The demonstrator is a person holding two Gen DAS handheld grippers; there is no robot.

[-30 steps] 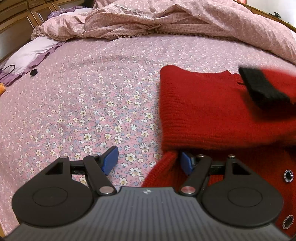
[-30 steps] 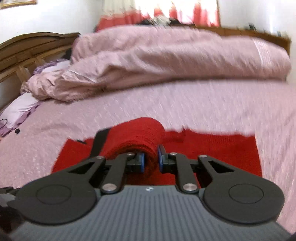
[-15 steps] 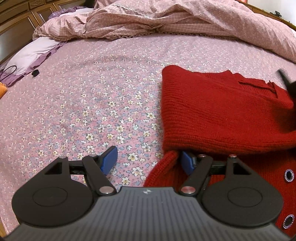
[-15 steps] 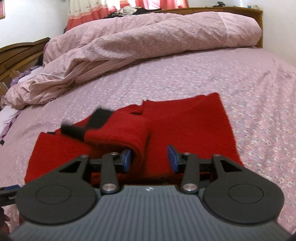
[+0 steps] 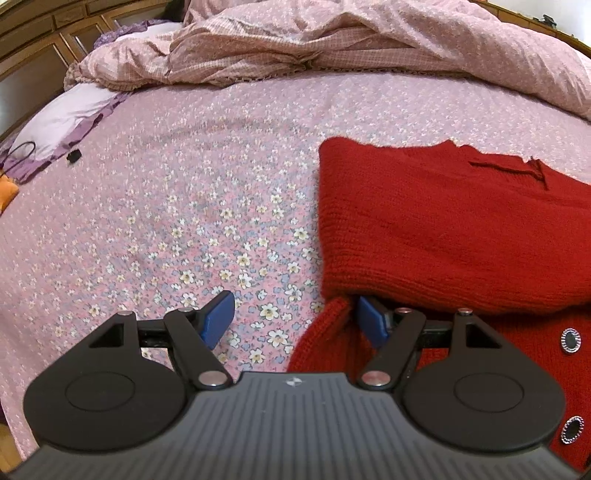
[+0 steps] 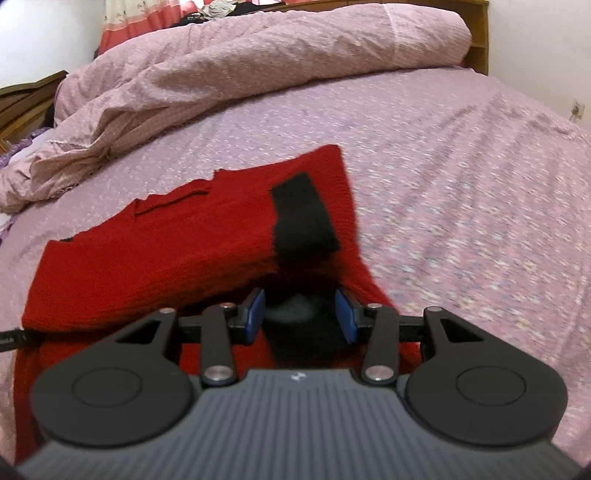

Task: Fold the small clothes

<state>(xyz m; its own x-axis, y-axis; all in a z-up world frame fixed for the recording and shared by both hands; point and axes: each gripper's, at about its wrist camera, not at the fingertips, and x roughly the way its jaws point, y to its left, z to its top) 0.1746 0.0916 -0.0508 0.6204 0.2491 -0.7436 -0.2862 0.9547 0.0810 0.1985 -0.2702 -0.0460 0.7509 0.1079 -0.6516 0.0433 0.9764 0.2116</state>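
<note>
The red knit sweater (image 5: 443,229) lies flat on the floral bedsheet (image 5: 184,206), its long axis running left to right across both views. The left gripper (image 5: 295,323) has its jaws wide apart, gripping nothing; the sweater's near-left edge sits just ahead of the right-hand finger. The right gripper (image 6: 301,315) also stands apart, with the black cuff (image 6: 301,218) of the folded-over sleeve straight ahead of the gap, so the right hand seems nearer the next grab.

Sweater (image 5: 436,229): coarse red rib knit, matt, black knit cuff (image 6: 301,218), shiny metal-rimmed buttons (image 5: 570,338). Bedsheet (image 5: 184,206): thin floral cotton, matt. Quilt (image 6: 258,62): crinkled pink cloth. Headboard (image 5: 33,33): varnished wood. Left gripper (image 5: 295,321): matt black plastic, blue rubbery pads (image 5: 218,319).
</note>
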